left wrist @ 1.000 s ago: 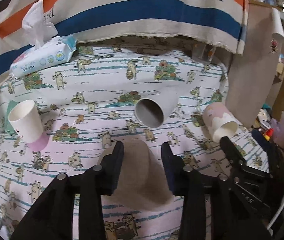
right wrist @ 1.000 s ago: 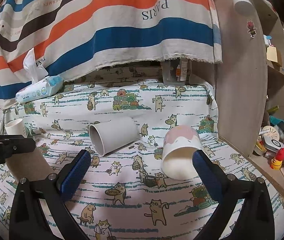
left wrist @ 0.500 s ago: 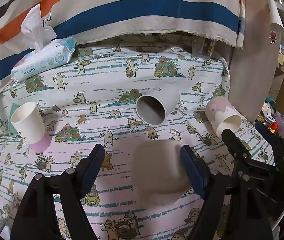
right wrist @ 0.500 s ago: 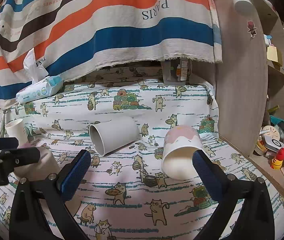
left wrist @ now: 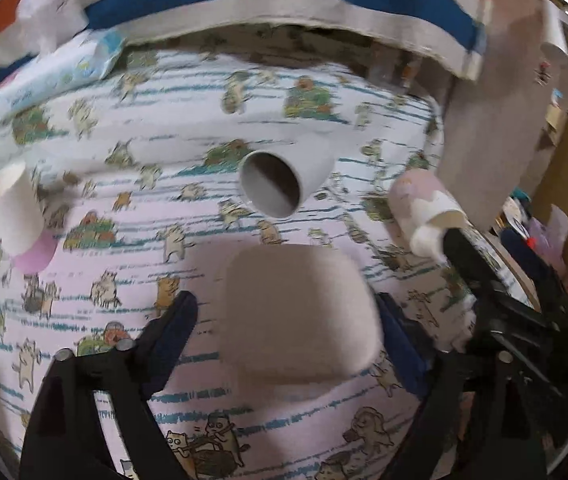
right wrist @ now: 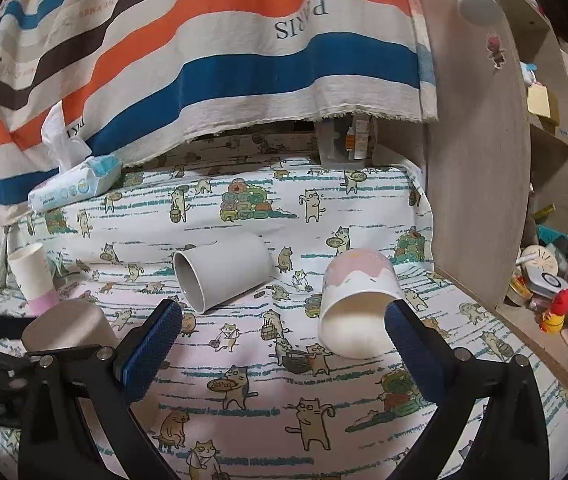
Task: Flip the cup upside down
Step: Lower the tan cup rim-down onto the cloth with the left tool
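A beige cup stands upside down on the cat-print cloth, between the open fingers of my left gripper, which do not touch it. It also shows at the left of the right wrist view. A grey cup lies on its side beyond it. A pink and white cup stands upside down, tilted, just ahead of my open, empty right gripper.
A white paper cup with a pink base stands at the left. A pack of wet wipes lies at the back left under a striped hanging cloth. A wooden shelf side borders the right, with clutter beyond.
My left gripper has opened and let go of the beige cup, which now stands upside down on the cloth. The left view has shifted slightly. My right gripper has not moved.
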Demonstrator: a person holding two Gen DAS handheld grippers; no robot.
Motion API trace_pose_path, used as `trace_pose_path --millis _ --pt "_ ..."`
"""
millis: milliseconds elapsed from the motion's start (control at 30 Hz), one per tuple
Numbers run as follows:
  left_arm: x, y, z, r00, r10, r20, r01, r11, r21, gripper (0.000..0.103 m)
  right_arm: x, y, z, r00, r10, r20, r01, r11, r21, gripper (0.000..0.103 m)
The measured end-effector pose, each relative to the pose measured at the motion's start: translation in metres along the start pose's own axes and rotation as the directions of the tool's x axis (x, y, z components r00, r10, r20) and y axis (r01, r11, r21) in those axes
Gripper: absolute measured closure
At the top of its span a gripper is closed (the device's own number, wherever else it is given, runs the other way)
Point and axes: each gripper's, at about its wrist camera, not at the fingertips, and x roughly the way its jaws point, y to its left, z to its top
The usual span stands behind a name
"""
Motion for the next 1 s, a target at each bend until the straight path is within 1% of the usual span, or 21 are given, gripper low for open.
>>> trace_pose_path --millis 33,100,200,267,300,333,433,467,533,567,600,633,667,800,867,1000 --pt "0.001 0.003 -0.001 1.000 -0.026 0.000 0.026 1.000 -0.015 0.034 0.000 0.000 0.000 1.000 0.000 -0.001 0.000 1.000 -0.001 0.001" --pt "-0.002 0.007 0.000 1.000 -0.014 0.020 0.014 1.000 -0.023 0.035 0.000 0.001 0.000 1.000 -0.002 0.000 0.002 1.000 -0.008 0.001" --pt "-0.008 0.010 0.001 0.996 0.052 0.072 -0.050 0.999 -0.018 0.036 0.000 0.002 -0.001 1.000 -0.002 -0.001 0.002 1.000 -0.018 0.001" --pt "-0.010 0.009 0.002 0.985 0.129 0.116 -0.131 0.991 0.005 0.036 0.000 0.003 -0.001 1.000 -0.002 -0.001 0.002 1.000 -0.018 0.001" --pt "-0.009 0.010 0.003 0.979 0.155 0.129 -0.157 0.988 0.010 0.036 0.000 0.002 -0.001 1.000 -0.002 -0.001 0.002 1.000 -0.017 0.001" --pt "-0.007 0.013 0.004 0.977 0.166 0.132 -0.168 0.986 0.008 0.036 0.000 0.003 -0.001 1.000 -0.001 -0.001 0.001 1.000 -0.017 0.001" --pt "0.007 0.023 0.004 0.984 0.149 0.100 -0.149 0.989 -0.015 0.036 0.000 0.003 -0.001 1.000 -0.002 -0.001 0.002 1.000 -0.019 0.001" --pt "0.011 0.026 0.004 0.986 0.138 0.097 -0.137 0.990 -0.019 0.035 0.000 0.003 -0.001 1.000 -0.002 -0.001 0.002 1.000 -0.019 0.001" --pt "0.017 0.026 0.002 0.984 0.140 0.106 -0.140 0.990 -0.007 0.035 0.000 0.003 -0.001 1.000 -0.001 -0.001 0.001 1.000 -0.019 0.001" --pt "0.019 0.026 0.002 0.985 0.139 0.101 -0.139 0.990 0.001 0.033 0.000 0.003 -0.001 1.000 -0.001 -0.001 0.001 1.000 -0.019 0.001" --pt "0.020 0.025 0.000 0.986 0.137 0.098 -0.139 0.990 0.007 0.027 0.000 0.003 -0.001 1.000 -0.001 -0.002 0.001 1.000 -0.018 0.001" --pt "0.021 0.025 -0.001 0.986 0.138 0.097 -0.140 0.990 0.013 0.015 0.000 0.003 -0.001 1.000 -0.001 -0.002 0.001 1.000 -0.019 0.001" --pt "0.019 0.026 -0.002 0.984 0.144 0.105 -0.147 0.989 0.017 0.009 0.000 0.003 -0.001 1.000 -0.001 -0.002 0.001 1.000 -0.020 0.001" --pt "0.001 0.026 -0.006 0.970 0.157 0.185 -0.168 0.985 0.042 0.008 0.000 0.004 -0.001 1.000 -0.002 -0.002 0.002 1.000 -0.020 0.001" --pt "-0.011 0.027 -0.007 0.960 0.167 0.223 -0.184 0.981 0.059 0.007 0.000 0.004 -0.001 1.000 -0.002 -0.002 0.002 1.000 -0.019 0.001" --pt "-0.032 0.039 -0.011 0.952 0.144 0.271 -0.165 0.985 0.055 0.006 0.000 0.004 0.000 1.000 -0.003 -0.002 0.003 1.000 -0.019 0.001"
